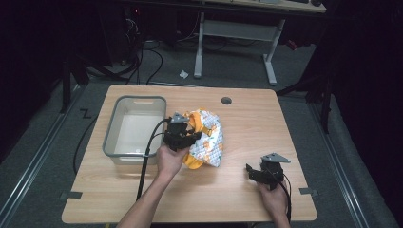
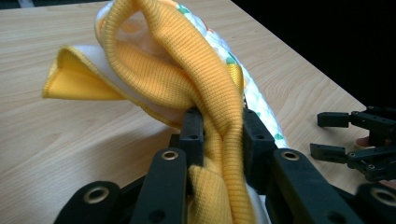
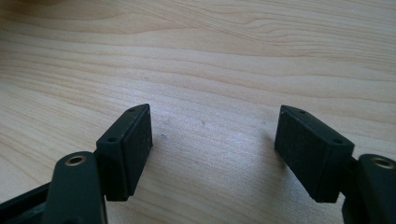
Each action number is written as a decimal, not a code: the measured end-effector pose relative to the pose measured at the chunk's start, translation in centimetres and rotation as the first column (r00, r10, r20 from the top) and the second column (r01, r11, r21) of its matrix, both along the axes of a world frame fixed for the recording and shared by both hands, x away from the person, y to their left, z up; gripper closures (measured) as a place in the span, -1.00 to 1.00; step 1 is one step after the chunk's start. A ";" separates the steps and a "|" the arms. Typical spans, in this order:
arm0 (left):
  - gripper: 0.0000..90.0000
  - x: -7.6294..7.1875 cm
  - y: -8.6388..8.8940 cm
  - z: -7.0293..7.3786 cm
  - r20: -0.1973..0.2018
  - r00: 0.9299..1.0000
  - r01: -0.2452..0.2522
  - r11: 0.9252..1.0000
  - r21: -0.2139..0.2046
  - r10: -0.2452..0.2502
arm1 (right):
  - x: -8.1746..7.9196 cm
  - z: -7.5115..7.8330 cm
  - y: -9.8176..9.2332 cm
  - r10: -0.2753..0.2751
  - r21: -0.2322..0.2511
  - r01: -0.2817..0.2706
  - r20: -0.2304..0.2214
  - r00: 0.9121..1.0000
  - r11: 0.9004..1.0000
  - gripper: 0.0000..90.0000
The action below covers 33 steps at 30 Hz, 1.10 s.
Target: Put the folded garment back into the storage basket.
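While the grey rectangular plastic tub [image 1: 134, 128] stands on the left part of the light wooden bench [image 1: 237, 190], nothing can be seen inside it; its pale bottom is bare. Just beside its right wall lies the yellow ribbed fabric garment with a white printed quilted side [image 1: 206, 137], and one edge of it is raised above the bench. This garment is grasped by the left tongs [image 2: 219, 135]: a yellow ribbed band is pinched tightly between the two black jaws. The lower part of the garment is hidden behind the tongs in the left gripper view, and the small coloured print on the white side is too blurred to be made out; no writing can be read. The right tongs [image 3: 212, 149] are released, with the jaws wide apart over bare wood, well apart from the garment, near the right front edge of the bench.
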State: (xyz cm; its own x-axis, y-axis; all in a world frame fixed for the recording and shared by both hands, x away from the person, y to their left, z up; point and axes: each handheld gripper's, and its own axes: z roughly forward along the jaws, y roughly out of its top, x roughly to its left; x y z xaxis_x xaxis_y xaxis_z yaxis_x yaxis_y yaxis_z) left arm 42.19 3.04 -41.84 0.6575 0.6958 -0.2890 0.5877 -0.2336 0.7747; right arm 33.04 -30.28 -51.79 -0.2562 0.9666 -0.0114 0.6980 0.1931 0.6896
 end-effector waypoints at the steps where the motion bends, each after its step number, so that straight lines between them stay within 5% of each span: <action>1: 0.65 0.0 0.1 0.1 0.002 1.000 -0.003 1.000 0.000 0.003 | 0.0 0.0 0.0 0.001 -0.001 -0.001 0.001 1.000 1.000 -0.38; 33: 0.65 0.0 6.1 3.8 0.055 0.995 -0.083 0.996 -0.041 0.085 | 0.0 0.0 0.0 0.004 -0.002 -0.004 0.001 1.000 1.000 -0.38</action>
State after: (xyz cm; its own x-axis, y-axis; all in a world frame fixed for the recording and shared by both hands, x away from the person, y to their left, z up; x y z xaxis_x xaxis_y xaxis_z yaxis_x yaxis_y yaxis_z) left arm 42.15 9.18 -38.02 0.6134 0.7382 -0.2807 0.5592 -0.1550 0.8144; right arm 33.04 -30.27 -51.80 -0.2600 0.9655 -0.0137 0.6962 0.1973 0.6902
